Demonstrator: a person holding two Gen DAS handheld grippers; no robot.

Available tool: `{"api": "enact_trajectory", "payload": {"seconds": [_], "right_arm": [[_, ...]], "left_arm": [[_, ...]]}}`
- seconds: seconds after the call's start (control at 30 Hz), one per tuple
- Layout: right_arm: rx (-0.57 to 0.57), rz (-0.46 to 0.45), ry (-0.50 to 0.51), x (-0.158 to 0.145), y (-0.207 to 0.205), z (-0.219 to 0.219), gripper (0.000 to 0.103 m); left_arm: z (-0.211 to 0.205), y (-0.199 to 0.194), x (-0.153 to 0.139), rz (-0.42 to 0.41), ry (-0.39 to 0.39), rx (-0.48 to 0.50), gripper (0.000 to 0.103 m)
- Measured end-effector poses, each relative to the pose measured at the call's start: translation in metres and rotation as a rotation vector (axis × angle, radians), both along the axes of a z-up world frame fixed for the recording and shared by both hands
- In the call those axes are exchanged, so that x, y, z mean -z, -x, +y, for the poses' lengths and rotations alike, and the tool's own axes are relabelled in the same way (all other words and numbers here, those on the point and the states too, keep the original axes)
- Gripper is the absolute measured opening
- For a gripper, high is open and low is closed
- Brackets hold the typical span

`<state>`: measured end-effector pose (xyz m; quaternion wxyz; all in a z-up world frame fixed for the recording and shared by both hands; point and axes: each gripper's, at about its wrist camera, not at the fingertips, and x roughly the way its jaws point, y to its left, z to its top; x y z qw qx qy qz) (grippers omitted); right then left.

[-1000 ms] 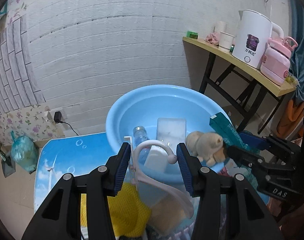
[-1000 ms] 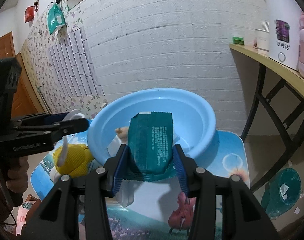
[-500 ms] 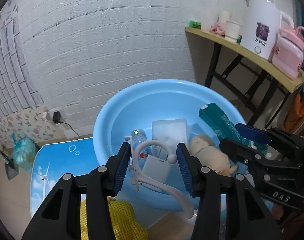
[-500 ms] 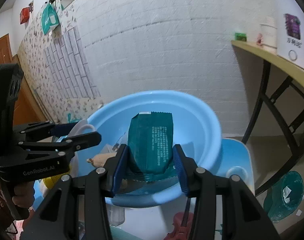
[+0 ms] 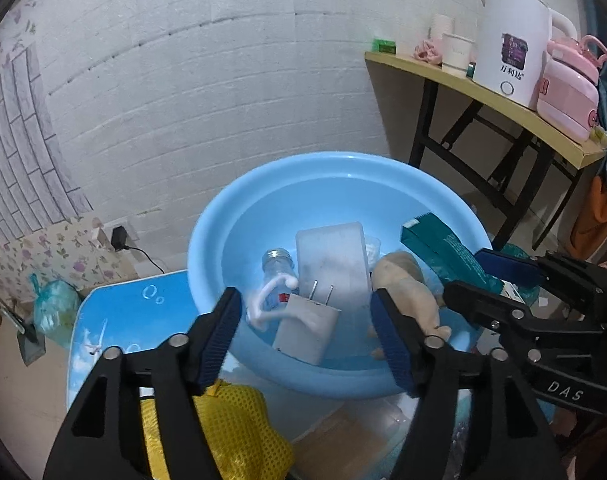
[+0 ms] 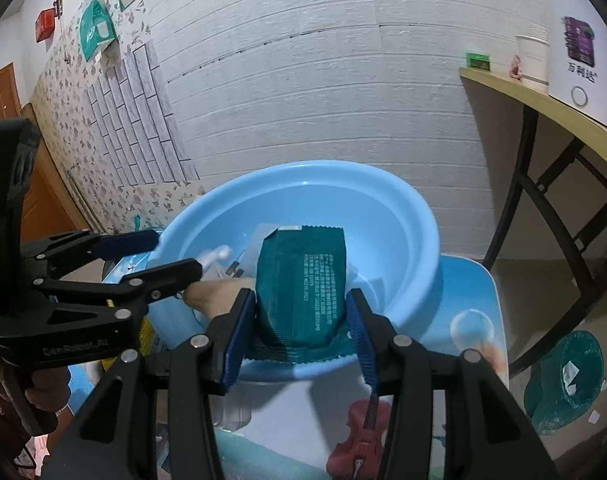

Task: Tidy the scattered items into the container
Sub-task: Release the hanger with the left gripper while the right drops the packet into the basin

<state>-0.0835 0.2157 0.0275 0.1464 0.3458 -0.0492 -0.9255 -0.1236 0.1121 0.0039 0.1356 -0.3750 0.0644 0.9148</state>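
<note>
The light blue basin (image 5: 263, 184) stands on a small blue printed table (image 5: 115, 320). My left gripper (image 5: 303, 320) is open over its near rim. A white plug charger with its cable (image 5: 307, 328) is free just past the jaws, inside the basin. A small bottle (image 5: 279, 264), a white box (image 5: 331, 256) and a tan plush toy (image 5: 403, 280) lie in the basin too. My right gripper (image 6: 299, 328) is shut on a dark green snack packet (image 6: 303, 280) and holds it over the basin (image 6: 383, 216). The packet also shows in the left wrist view (image 5: 439, 248).
A yellow mesh item (image 5: 231, 428) and clear packaging (image 5: 363, 424) lie on the table in front of the basin. A wooden side table (image 5: 503, 108) with a white kettle (image 5: 507, 44) and pink jug (image 5: 567, 88) stands at the right. A white brick wall lies behind.
My left gripper opened and let go of the white charger, which dropped into the basin. Both grippers moved forward over the basin. The right one still holds the green packet.
</note>
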Motion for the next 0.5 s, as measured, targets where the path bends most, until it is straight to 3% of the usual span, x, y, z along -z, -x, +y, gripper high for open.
{"api": "enact_trajectory", "payload": {"seconds": [0.1,0.27,0.5], "right_arm": [[0.009,0.000,-0.003,-0.001,-0.007,0.000,0.047],[0.021,-0.002,-0.014,-0.005,-0.018,-0.002,0.047],[0.040,-0.026,-0.021,-0.004,-0.035,-0.007,0.047]], "left_arm": [[-0.005,-0.008,-0.003,0.018,-0.012,-0.009,0.080],[-0.019,-0.022,-0.007,0.001,-0.067,-0.018,0.085],[-0.041,-0.042,-0.005,-0.012,-0.045,-0.066,0.090]]}}
